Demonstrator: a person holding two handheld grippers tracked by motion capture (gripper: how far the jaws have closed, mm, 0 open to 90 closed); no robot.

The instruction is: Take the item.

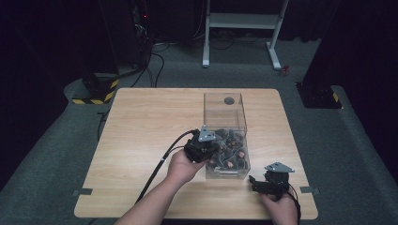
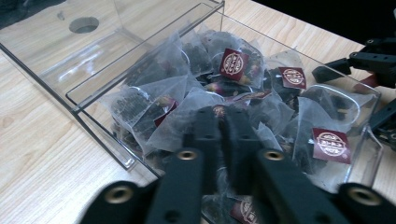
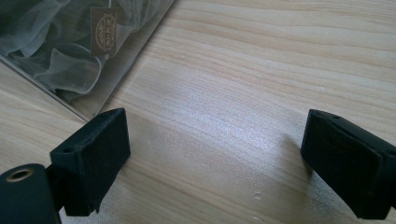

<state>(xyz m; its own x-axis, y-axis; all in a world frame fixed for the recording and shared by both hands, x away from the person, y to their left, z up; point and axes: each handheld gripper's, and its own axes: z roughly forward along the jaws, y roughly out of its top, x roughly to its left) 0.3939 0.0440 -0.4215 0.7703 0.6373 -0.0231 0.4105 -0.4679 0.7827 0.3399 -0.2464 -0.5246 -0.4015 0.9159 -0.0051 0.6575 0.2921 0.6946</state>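
Item: clear plastic box [image 1: 225,123], lid [image 1: 224,108] raised at the far side, standing right of centre on the wooden desk [image 1: 141,140] and heaped with mesh tea bags [image 2: 219,88], each with a dark red tag. Left tool [image 2: 223,128]: lowered into the near end of the box, jaws drawn together among the bags — apparently pinched on one tea bag [image 2: 184,121], though the jaws themselves hide the contact, so the hold is a judgement. Right tool [image 3: 215,154]: jaws wide apart, nothing between them, resting low over bare desk just beside the box's near right corner (idle, by the look of it). Progress: early — the box is open and a bag seems gripped, but no bag lies outside the box; lifting it clear and setting it down remain.
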